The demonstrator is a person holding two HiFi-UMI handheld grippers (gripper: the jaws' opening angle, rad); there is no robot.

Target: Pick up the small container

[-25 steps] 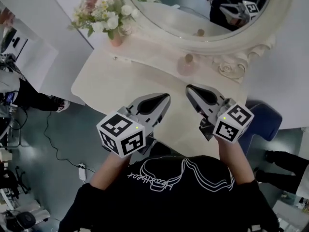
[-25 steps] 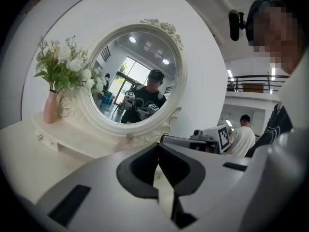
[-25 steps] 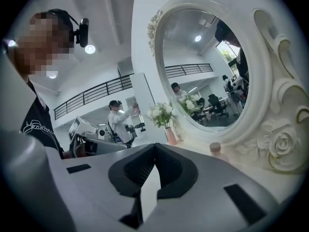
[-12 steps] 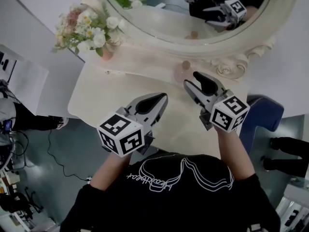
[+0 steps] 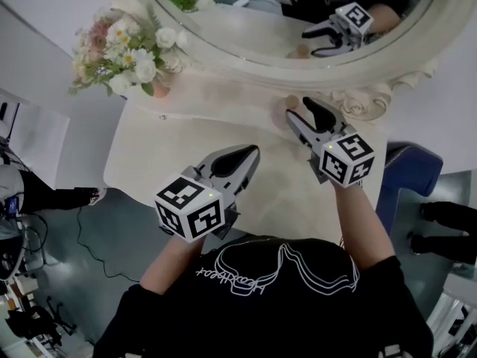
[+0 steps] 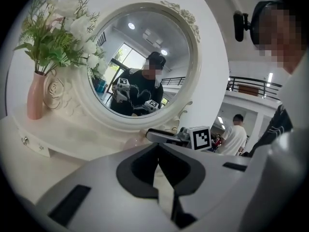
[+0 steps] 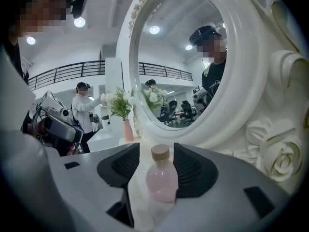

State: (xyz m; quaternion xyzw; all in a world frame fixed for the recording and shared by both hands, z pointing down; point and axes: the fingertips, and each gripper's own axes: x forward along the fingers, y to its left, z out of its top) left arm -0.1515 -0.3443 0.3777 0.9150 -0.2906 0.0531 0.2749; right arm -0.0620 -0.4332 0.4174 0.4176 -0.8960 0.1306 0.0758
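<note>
Bottle (image 5: 289, 104) half behind right gripper (image 5: 299, 108), mirror (image 5: 223, 21) cropped

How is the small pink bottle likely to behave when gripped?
The pink bottle looks smooth and rounded, so it may slip in a pinch. It is small, probably light. Knocked over on the tabletop, its round body would likely roll.

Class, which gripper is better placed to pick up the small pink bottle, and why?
Right. The right gripper has just been opening its jaws, and the upright pink bottle stands between them, not gripped. The left gripper is shut, away from it.
</note>
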